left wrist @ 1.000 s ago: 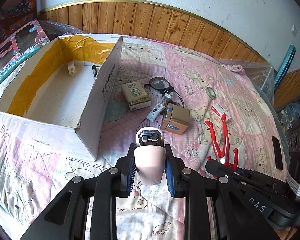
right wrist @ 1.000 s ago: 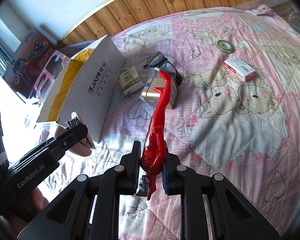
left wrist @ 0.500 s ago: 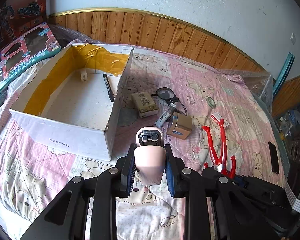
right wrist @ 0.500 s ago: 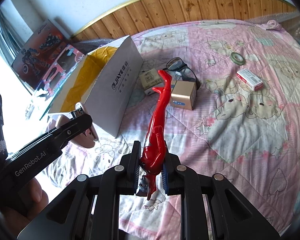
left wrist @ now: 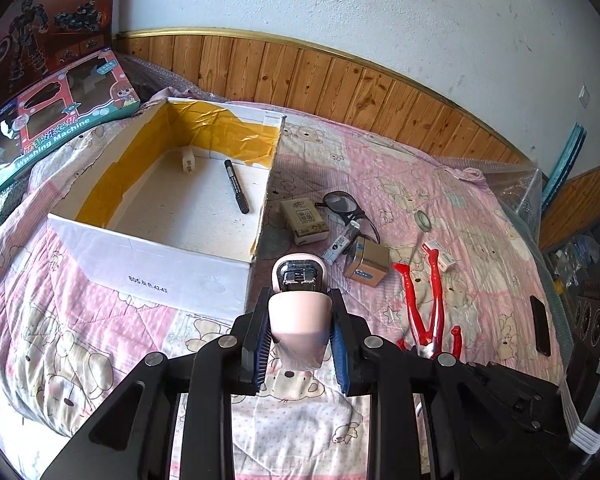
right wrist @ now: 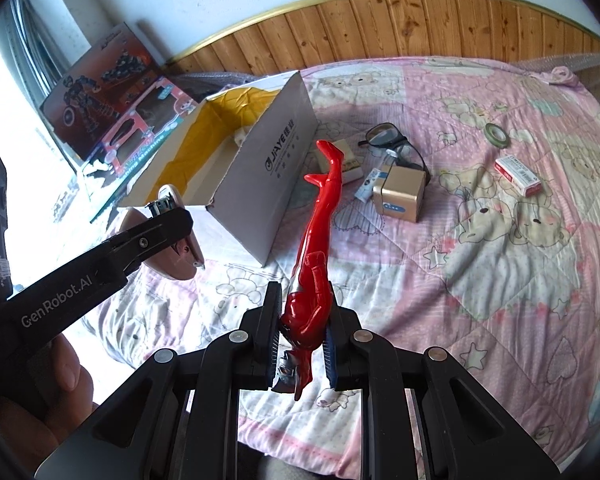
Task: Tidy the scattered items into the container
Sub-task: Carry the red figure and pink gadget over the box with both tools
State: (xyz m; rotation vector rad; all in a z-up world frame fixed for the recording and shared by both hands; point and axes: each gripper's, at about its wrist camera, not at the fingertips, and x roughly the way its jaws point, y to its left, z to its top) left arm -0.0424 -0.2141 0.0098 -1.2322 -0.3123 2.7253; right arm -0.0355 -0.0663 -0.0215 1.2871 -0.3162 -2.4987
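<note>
My left gripper (left wrist: 299, 332) is shut on a pale pink shaver (left wrist: 298, 304), held above the quilt near the front right corner of the white cardboard box (left wrist: 152, 276). Inside the box lie a black marker (left wrist: 237, 191) and a small white plug (left wrist: 188, 160). My right gripper (right wrist: 300, 342) is shut on a red toy figure (right wrist: 318, 240), its legs pointing toward the box (right wrist: 276, 168). The left gripper (right wrist: 156, 232) with the shaver shows at the left of the right wrist view. The figure (left wrist: 424, 312) also shows at the right of the left wrist view.
On the pink quilt right of the box lie a tan packet (left wrist: 303, 222), glasses (left wrist: 342, 206), a tube (left wrist: 342, 240), a gold box (left wrist: 367, 266), a tape roll (left wrist: 424, 220) and a red-white carton (right wrist: 518, 174). Toy boxes (left wrist: 56, 120) lean behind the box. A black phone (left wrist: 540, 330) lies far right.
Both grippers have risen and pulled back with their loads, so the box and quilt look smaller and more of the box's inside shows. Both grips are unchanged.
</note>
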